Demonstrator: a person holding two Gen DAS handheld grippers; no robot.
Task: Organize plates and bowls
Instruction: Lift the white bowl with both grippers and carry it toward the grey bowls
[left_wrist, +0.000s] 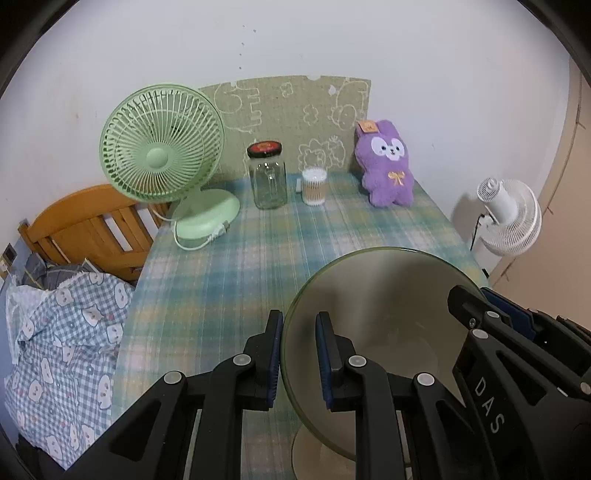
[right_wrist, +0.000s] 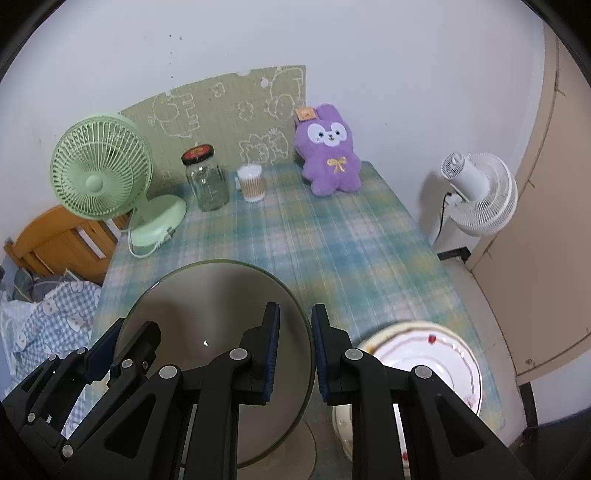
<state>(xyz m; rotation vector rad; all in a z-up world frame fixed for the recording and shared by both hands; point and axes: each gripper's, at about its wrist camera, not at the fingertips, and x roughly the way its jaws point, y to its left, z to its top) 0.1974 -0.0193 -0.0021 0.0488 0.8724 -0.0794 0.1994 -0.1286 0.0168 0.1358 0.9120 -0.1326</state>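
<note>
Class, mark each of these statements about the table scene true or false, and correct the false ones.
1. Both claws grip the rim of the same glass plate. True: the left claw and the right claw each pinch its edge.
2. The jar has no lid. False: it wears a dark lid with a red centre.
3. The purple plush rabbit stands at the far end of the table, against the wall. True.
4. The green fan stands on the floor. False: it stands on the checked tablecloth.
5. A white patterned plate lies on the table by the right claw. True.
</note>
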